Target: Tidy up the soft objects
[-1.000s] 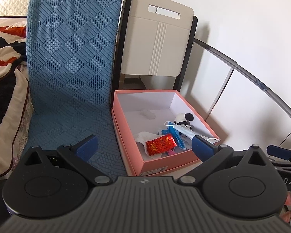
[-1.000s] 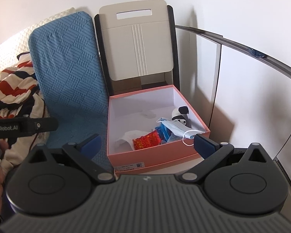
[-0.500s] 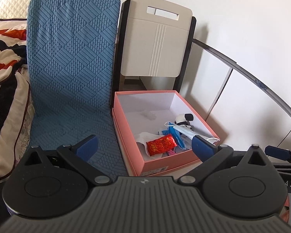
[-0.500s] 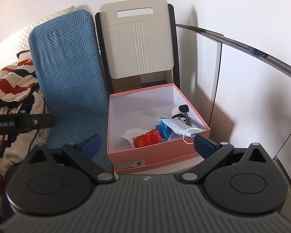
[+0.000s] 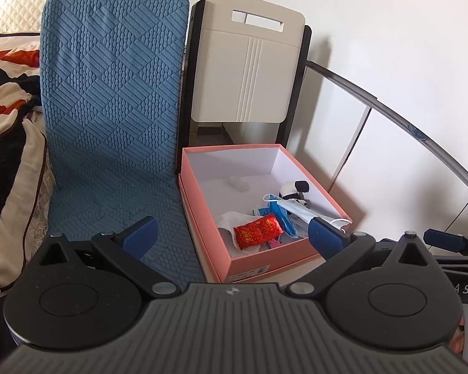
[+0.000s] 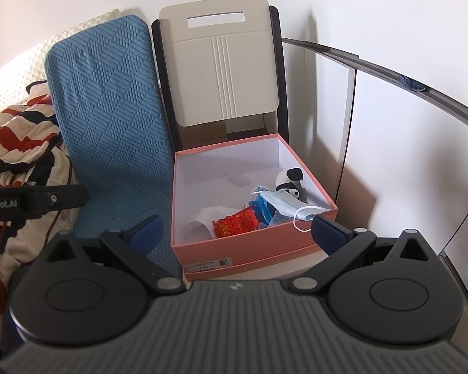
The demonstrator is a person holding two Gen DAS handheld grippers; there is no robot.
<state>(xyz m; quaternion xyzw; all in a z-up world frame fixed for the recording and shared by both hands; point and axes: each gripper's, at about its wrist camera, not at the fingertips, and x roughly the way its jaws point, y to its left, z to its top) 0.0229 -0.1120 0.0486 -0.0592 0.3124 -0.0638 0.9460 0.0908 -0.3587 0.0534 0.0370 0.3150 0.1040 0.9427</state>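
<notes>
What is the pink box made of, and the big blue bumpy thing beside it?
The pink box looks like matte cardboard: thin straight walls, white inside, a printed label on the front. The blue cushion looks like soft quilted fabric, stitched in raised diamond patches; it bends where it leans up.

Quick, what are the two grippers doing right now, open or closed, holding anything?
Left gripper: open, fingers spread wide, holding nothing.
Right gripper: open, fingers spread wide, holding nothing.

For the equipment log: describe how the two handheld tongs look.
Both match: left tongs and right tongs have a ribbed dark grey body, two round black discs, black linkage arms with silver pins, and blue fingertips. White lettering marks the left one's side.
</notes>
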